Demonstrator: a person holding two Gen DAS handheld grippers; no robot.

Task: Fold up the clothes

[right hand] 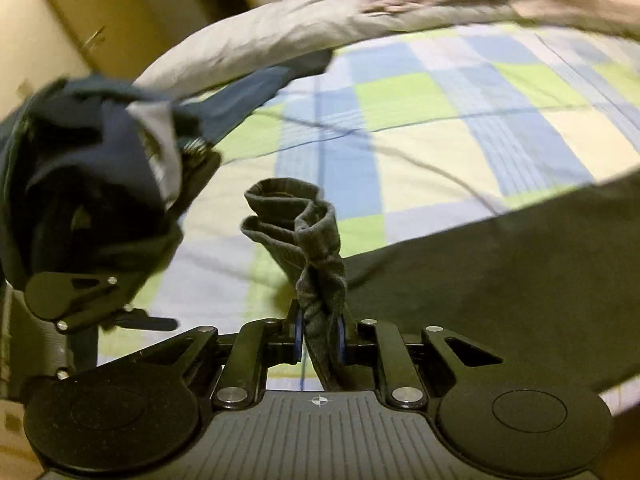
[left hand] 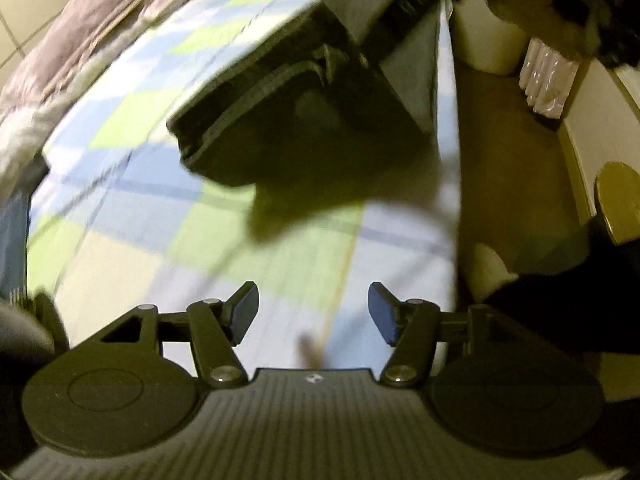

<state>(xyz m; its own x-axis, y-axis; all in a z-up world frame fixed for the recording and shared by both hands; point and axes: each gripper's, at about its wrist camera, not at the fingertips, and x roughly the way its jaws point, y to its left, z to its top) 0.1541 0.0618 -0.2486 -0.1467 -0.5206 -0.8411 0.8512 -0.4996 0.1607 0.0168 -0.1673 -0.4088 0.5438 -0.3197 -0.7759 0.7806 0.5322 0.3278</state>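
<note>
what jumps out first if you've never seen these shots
The bunched dark grey garment pinched upright in the right gripper, low in the middle of the right wrist view. Behind it spreads the blue, green and cream checked bedsheet. In the left wrist view, the left gripper hangs open over that sheet, holding nothing.

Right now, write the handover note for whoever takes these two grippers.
Right gripper: shut on a bunched fold of the dark grey garment, which stands up between its pads.
Left gripper: open, nothing between its fingers, held over the checked bedsheet.
The rest of the grey garment spreads over the near right side of the bed. A grey duvet lies along the far edge.
Done: one corner gripped. No fold shows yet.
Left: probably take a second grip with the left gripper, spread the garment flat, then fold it.
</note>
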